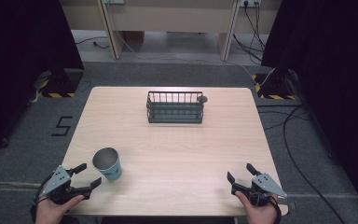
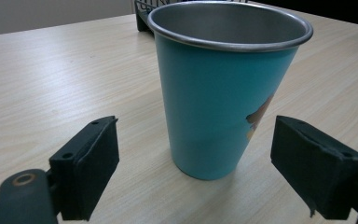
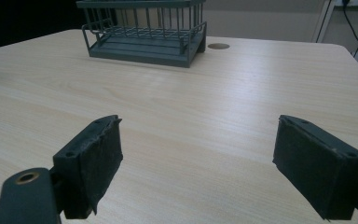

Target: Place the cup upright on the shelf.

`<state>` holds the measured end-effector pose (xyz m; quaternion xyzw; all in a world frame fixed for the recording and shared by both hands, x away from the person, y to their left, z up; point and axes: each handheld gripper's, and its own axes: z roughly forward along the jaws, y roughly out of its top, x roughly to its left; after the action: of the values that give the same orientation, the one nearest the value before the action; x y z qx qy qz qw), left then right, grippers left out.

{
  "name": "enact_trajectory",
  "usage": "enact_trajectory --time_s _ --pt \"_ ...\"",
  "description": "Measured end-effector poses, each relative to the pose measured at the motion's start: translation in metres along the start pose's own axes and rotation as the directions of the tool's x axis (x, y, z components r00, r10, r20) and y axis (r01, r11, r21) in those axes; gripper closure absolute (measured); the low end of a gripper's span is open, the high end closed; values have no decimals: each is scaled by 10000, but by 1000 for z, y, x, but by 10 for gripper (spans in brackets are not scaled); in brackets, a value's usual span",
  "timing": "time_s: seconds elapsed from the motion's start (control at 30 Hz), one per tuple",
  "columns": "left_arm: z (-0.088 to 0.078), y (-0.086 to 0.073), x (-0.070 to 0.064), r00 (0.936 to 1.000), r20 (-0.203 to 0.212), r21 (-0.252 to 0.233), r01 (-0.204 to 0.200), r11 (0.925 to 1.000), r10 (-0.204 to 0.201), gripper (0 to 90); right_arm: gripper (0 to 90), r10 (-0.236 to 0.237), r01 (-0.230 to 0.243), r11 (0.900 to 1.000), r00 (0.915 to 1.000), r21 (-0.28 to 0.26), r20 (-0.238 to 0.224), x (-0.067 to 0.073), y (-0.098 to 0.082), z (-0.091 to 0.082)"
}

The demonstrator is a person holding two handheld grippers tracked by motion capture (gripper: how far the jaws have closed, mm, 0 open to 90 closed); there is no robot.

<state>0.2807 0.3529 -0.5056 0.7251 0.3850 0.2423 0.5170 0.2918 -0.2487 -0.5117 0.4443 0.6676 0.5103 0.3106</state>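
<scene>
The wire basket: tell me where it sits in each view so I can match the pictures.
High view: the wire basket stands mid-table toward the far edge.
Left gripper view: a corner of it peeks out at top, behind the teal cup.
Right gripper view: upper left.
Shared landmark: the wooden table.

Wooden table (image 1: 177, 154) fills the middle, pale grain running across. At its far side sits a dark wire rack (image 1: 175, 107), upright, square to the edge. Just right of the rack, a small round hole (image 1: 203, 99) in the tabletop. Beyond the table, grey floor (image 1: 168, 72) with a black "5" mark (image 1: 61, 126) off to the left. Cables (image 1: 289, 126) snake over the floor on the right. Black curtains (image 1: 326, 56) hang on both sides.
</scene>
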Motion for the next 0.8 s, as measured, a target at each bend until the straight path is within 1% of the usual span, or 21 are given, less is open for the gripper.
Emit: enact_trajectory --time_s 0.2,0.3,0.47,0.57,0.67,0.7,0.77,0.8 --pt "1 1 -2 9999 90 -8 -71 10000 71 145 161 8 -8 10000 10000 28 4 -1 0 -1" --pt "3 2 -4 9996 231 32 -147 9999 146 145 161 30 -30 10000 10000 49 1 0 0 0" --pt "4 3 -6 9996 273 -25 -77 10000 77 145 161 4 -4 10000 10000 46 4 1 1 0" --pt "7 4 -8 9993 351 10 -106 9999 105 145 160 44 -44 10000 10000 79 -7 0 1 1" --pt "8 5 -9 9993 357 -41 -118 9999 120 145 160 57 -57 9999 10000 99 -20 0 0 1" --pt "9 6 -9 9995 322 -93 -64 9999 67 145 160 26 -26 10000 10000 94 -21 0 0 1" --pt "11 7 -9 9996 281 -98 -87 9999 89 145 160 23 -22 9999 10000 108 -35 1 1 2" --pt "13 7 -9 9995 309 -23 -107 9999 108 145 160 39 -38 9999 10000 127 -66 2 1 2"
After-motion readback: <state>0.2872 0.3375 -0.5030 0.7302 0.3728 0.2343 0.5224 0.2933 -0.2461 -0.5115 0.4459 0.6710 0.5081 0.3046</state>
